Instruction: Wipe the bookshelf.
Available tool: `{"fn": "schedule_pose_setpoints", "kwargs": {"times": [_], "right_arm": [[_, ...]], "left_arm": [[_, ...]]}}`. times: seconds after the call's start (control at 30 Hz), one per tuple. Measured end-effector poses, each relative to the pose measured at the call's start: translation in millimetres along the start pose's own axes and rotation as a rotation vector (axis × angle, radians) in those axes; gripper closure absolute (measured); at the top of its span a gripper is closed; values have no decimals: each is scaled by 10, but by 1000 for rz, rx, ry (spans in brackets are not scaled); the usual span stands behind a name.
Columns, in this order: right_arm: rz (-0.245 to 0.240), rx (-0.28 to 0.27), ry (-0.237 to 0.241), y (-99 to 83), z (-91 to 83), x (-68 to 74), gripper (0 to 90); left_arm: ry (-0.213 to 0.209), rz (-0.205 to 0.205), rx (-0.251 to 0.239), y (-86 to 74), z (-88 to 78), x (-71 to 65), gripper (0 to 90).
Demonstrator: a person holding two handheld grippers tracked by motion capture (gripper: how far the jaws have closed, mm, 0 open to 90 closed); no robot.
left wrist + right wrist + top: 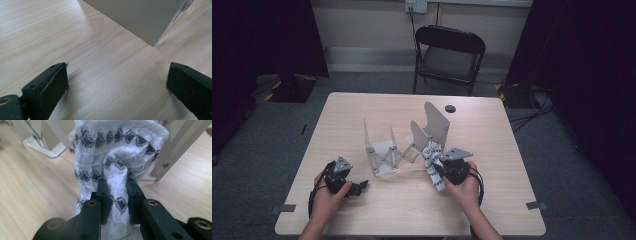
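Observation:
A white cloth (432,166) with black diamond bands hangs from my right gripper (438,169), just in front of the pale folding rack (387,150). In the right gripper view the jaws are shut on a bunched fold of the cloth (117,142), my right gripper (117,182) pinching it from both sides, with the rack's uprights (175,145) close behind. My left gripper (356,188) rests low over the table at front left, open with nothing between its jaws. In the left gripper view my left gripper (118,67) frames bare wood, with a rack panel (140,17) ahead.
The wooden table (362,110) has a round black cable hole (450,108) near its far edge. A black folding chair (449,55) stands beyond the table. Dark curtains hang on both sides, and cables lie on the grey floor.

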State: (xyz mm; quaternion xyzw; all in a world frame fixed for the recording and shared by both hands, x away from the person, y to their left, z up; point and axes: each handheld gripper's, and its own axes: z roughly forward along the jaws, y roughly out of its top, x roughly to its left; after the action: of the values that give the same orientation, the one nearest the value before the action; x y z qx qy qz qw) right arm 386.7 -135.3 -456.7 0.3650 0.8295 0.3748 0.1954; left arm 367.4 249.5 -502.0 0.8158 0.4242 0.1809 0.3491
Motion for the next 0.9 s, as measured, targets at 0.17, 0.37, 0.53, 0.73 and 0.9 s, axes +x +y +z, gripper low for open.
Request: {"fn": "schedule_pose_setpoints", "kwargs": {"times": [0.17,0.37,0.53,0.73,0.9], "right_arm": [[3,44,22,-143,70,6,755],[13,80,33,-270,84,6,751],[34,83,50,-363,5,-25,750],[61,0,40,-315,-188,-102,751],[80,-117,28,-72,-437,-177,752]], "left_arm": [[0,0,0,0,0,0,35],[0,1,1,0,-1,1,34],[0,3,1,1,0,2,35],[0,3,0,1,0,2,34],[0,0,0,0,0,0,34]]}}
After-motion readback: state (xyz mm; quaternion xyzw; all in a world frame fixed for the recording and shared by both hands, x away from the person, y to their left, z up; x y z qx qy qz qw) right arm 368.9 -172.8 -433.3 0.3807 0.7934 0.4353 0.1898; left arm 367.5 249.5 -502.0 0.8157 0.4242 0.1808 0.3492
